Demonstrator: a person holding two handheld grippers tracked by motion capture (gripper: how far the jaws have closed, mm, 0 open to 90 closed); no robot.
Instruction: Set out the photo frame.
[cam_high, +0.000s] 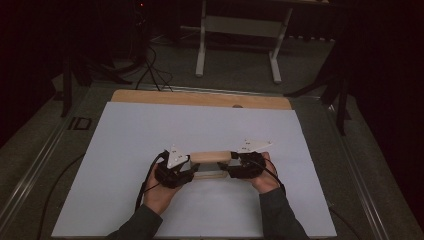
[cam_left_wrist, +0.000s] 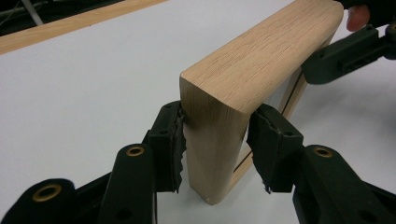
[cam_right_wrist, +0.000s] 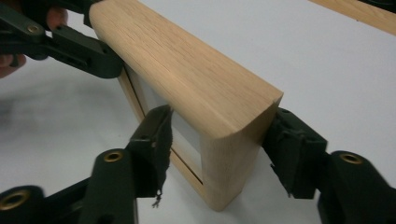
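- The thing in hand is a wooden frame (cam_high: 210, 163), standing upright on its long edge on the white sheet (cam_high: 125, 150) that covers the counter, toward the sheet's near edge and about midway across it.
- Left gripper (cam_left_wrist: 215, 140) sits at the frame's left end, jaws at a middling width and straddling the corner post; the left pad touches the wood and the right pad is right against it, so I'd call that a grip.
- Right gripper (cam_right_wrist: 217, 142) sits at the frame's right end, jaws fairly wide. Its inner pad hangs in front of the frame's pale inset panel and doesn't look pressed on, and the outer pad is close by the outside face. Looks more like straddling than clamping to me.
- Material: light oak-ish wood, clear grain, smooth finish, rounded outer edges, with a thin groove running along the inside.
- Handling guess: stiff, not heavy, not fragile in the wood itself, but the inset panel could be thin, so I'd keep pads off it.
- Smooth rounded faces could slip, so grabbing the short end posts squarely, flat faces between the ribbed rubber pads, seems like the safest hold.
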